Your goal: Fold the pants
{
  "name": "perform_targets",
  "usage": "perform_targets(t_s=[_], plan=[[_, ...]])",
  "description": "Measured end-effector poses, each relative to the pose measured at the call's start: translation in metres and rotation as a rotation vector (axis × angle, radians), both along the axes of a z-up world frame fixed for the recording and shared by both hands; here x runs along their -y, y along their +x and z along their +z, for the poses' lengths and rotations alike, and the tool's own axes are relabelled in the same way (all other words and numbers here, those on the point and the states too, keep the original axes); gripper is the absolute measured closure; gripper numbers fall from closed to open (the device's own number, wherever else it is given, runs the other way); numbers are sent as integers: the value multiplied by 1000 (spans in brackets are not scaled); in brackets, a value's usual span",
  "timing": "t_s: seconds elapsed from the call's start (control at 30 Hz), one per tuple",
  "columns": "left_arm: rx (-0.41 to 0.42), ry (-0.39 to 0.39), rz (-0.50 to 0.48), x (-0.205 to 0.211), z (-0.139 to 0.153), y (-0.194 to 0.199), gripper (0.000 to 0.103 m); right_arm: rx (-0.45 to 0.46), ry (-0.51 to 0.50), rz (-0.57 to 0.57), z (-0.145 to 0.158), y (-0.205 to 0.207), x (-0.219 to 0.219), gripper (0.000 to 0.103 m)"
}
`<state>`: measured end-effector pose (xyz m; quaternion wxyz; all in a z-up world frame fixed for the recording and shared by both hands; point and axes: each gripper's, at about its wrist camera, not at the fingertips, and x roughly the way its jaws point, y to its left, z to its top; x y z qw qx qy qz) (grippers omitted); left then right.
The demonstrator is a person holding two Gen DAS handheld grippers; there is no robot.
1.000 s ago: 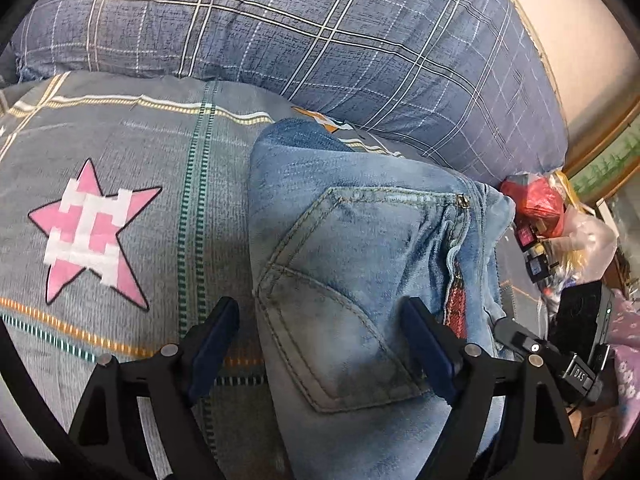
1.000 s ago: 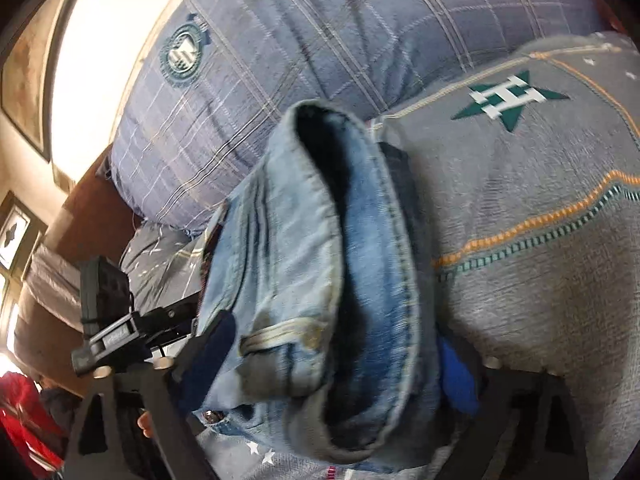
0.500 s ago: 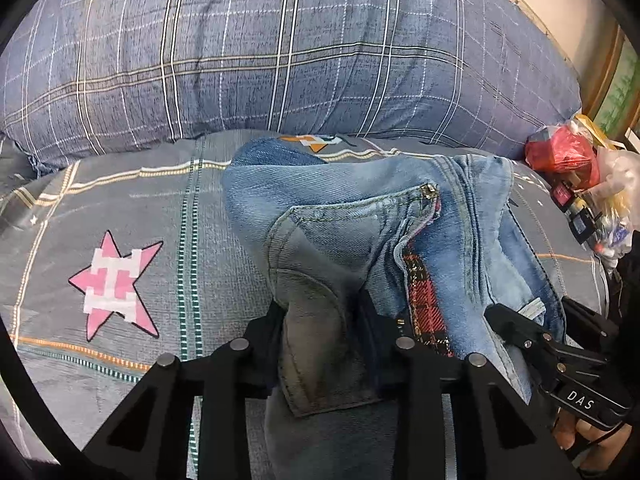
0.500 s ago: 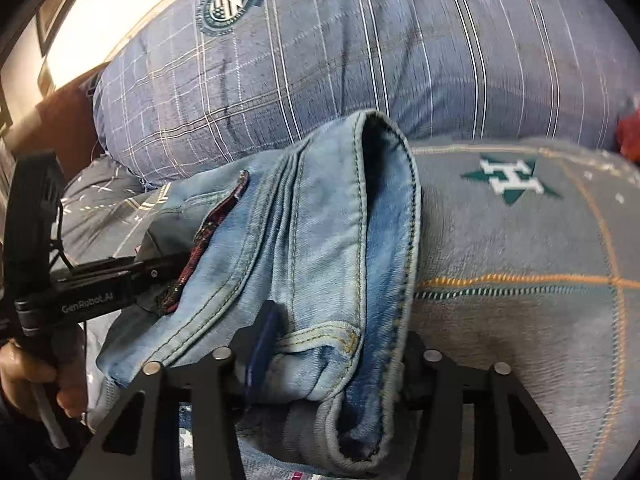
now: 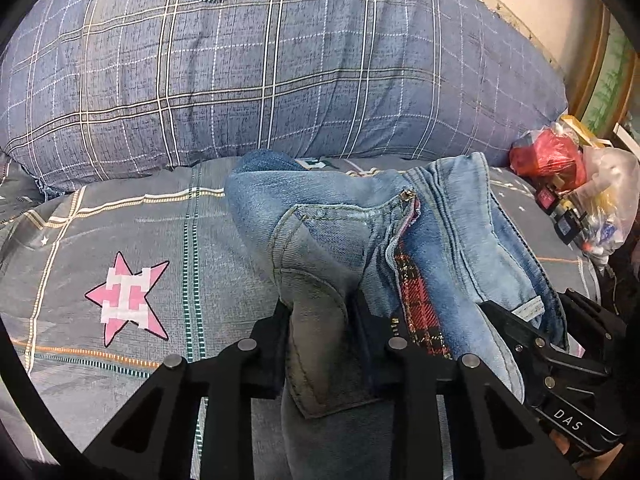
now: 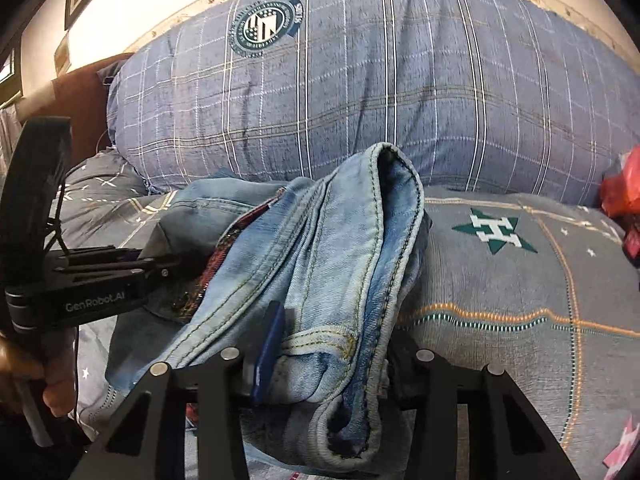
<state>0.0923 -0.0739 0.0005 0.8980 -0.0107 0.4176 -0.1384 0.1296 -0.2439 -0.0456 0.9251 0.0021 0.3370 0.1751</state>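
Light blue jeans (image 5: 440,248) lie bunched on the grey bedspread (image 5: 120,240), lifted at the waist end. My left gripper (image 5: 320,344) is shut on the back pocket side of the jeans. My right gripper (image 6: 332,360) is shut on the waistband by a belt loop; the jeans (image 6: 332,248) rise in a fold ahead of it. The right gripper shows at the lower right of the left wrist view (image 5: 560,372). The left gripper shows at the left of the right wrist view (image 6: 100,276). A red plaid lining shows inside the open waist.
A big blue plaid pillow (image 5: 280,68) lies right behind the jeans, also in the right wrist view (image 6: 380,80). A plastic bag of red and yellow items (image 5: 576,176) sits at the right bed edge. A framed picture (image 5: 612,80) hangs beyond it.
Both grippers went from open around the jeans to shut on them, then lifted the waist end up and back. The jeans now hang between them.
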Motion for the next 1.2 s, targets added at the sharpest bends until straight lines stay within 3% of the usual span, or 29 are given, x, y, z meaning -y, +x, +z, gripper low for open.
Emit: perform_targets(t_s=[0.47,0.83,1.2], plan=[[95,-41,28,-30,50,-16,74,92,-2,19,46,-17,-19,56],[148,1,128,-92,84,12,75,116,58,103,75,6,-84,56],[105,24,243,-169,53,77,75,66,84,193,50,72,-172,56]])
